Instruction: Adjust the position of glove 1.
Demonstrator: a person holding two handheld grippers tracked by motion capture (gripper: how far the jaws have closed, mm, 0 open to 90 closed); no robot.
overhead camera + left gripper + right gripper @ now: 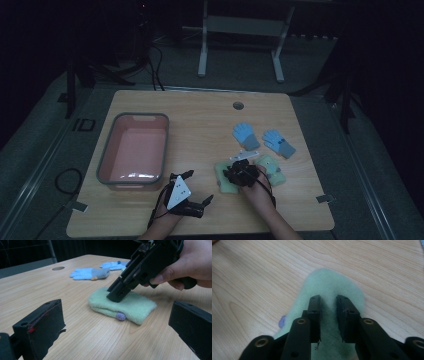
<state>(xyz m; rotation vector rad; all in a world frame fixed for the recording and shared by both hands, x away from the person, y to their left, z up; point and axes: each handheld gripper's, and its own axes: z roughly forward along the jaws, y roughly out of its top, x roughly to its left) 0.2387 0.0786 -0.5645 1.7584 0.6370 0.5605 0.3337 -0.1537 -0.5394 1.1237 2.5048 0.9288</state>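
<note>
High view. My right tongs sit low over the green mitten, near the front of the tabletop, right of centre. A second green mitten lies just beside it, to its right. My left tongs hover over bare wood left of the mitten, near it but apart, pointing toward it. A pink bin stands to the left. Two blue gloves lie farther back, well apart from both tongs.

Left gripper view. My left tongs are spread wide, nothing between the jaws. The mitten lies flat straight ahead, in line with the gap but beyond the tips, not touched. The right tongs come down on it at a slant from the upper right, tips pressed into its top surface near the middle. A small purple spot shows on the mitten's near edge. One blue glove lies behind, the other farther off.

Right gripper view. My right tongs are part open, a narrow gap between the jaws, both tips on the mitten. The fabric runs under and between the jaws and its rounded end reaches past the tips. I cannot tell whether any fabric is pinched; the jaws stand apart, so I log no grip yet. The purple spot sits at the mitten's left edge.
</note>
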